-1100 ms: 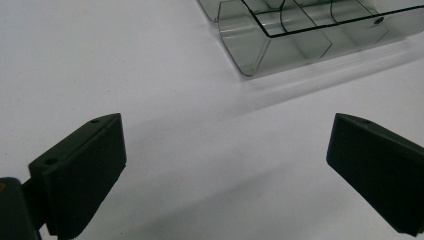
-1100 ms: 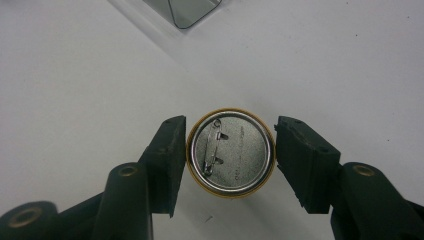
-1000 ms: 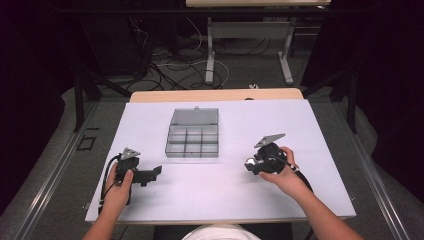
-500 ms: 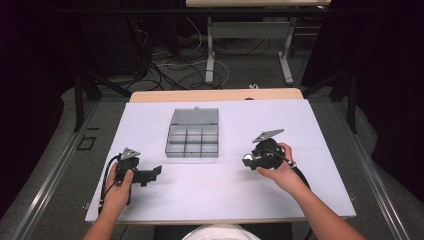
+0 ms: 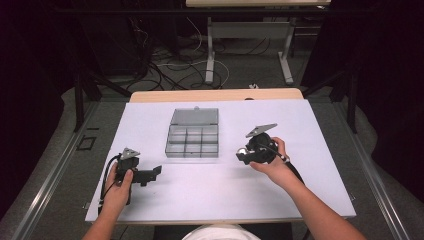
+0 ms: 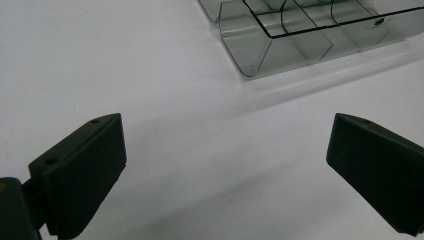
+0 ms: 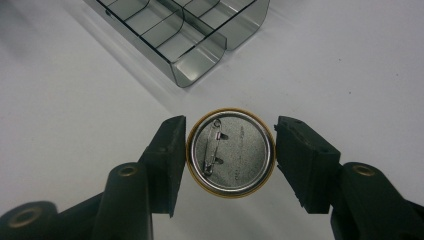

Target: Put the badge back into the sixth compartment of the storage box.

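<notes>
Metal-backed pin badge (image 7: 230, 151) sits clamped in the right gripper (image 7: 230, 152) near the clear divided box (image 5: 193, 134); left gripper (image 6: 225, 175) gapes empty over the table's (image 5: 210, 190) near-left corner.

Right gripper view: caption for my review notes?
Right gripper clamps a round pin badge, pin side up, near the clear compartment box.

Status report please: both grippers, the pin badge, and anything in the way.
Right gripper shut on pin badge, back side showing, above the table. Left gripper open, nothing between. Compartment box open ahead; path unobstructed.
</notes>
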`<state>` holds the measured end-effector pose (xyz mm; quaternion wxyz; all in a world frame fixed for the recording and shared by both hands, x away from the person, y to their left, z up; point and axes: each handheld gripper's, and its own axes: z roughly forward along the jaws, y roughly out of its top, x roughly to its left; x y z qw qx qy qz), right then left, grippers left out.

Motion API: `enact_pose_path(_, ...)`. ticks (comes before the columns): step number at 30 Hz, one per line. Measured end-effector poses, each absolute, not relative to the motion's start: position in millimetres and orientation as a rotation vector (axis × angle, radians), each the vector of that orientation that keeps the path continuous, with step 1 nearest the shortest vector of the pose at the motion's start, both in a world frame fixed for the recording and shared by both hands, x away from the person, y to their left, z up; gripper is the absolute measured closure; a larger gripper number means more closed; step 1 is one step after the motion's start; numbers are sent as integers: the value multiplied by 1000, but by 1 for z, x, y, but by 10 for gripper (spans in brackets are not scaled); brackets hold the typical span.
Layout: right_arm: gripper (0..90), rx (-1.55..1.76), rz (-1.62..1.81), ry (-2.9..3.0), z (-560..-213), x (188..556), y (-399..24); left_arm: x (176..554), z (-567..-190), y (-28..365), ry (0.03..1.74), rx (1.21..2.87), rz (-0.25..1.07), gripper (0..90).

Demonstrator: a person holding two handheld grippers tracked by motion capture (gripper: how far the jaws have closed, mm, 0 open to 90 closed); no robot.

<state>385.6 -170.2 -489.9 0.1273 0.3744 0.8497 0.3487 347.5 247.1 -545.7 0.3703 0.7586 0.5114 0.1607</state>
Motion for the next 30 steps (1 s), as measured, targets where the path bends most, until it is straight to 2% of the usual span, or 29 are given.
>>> enact_pose_path(30, 465, 1058, 1030, 2461, -481, 404, -135, 348, -546, 248, 1311, 1947, 411, 31)
